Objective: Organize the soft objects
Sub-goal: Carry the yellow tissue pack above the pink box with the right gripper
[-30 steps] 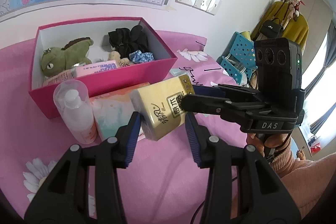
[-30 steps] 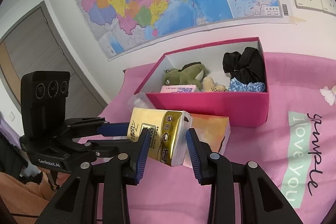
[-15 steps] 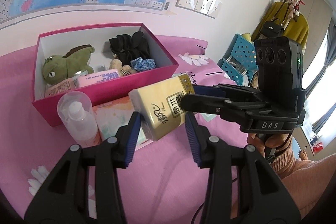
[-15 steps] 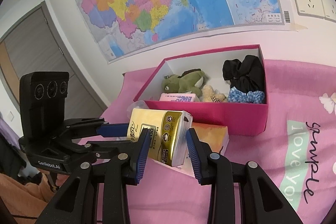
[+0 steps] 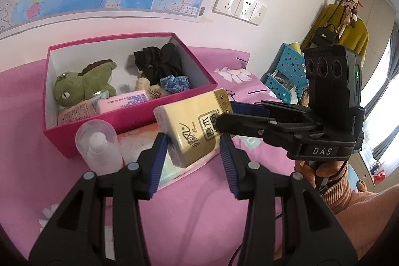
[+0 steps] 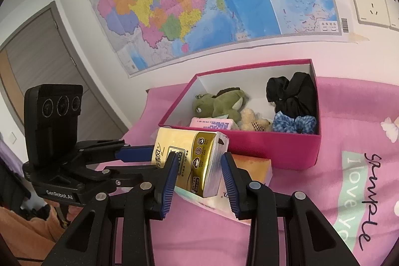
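Bright, even daylight from the window (image 5: 389,101); sharp focus, strong fisheye bending, dark corners.

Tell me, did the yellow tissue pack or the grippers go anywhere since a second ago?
The yellow tissue pack, with the left gripper and right gripper both around it, has been lifted a little and carried toward the pink box, which now sits lower in both views. Nothing was taken hold of or let go. The green dinosaur plush, black scrunchies and clear bottle stayed put.
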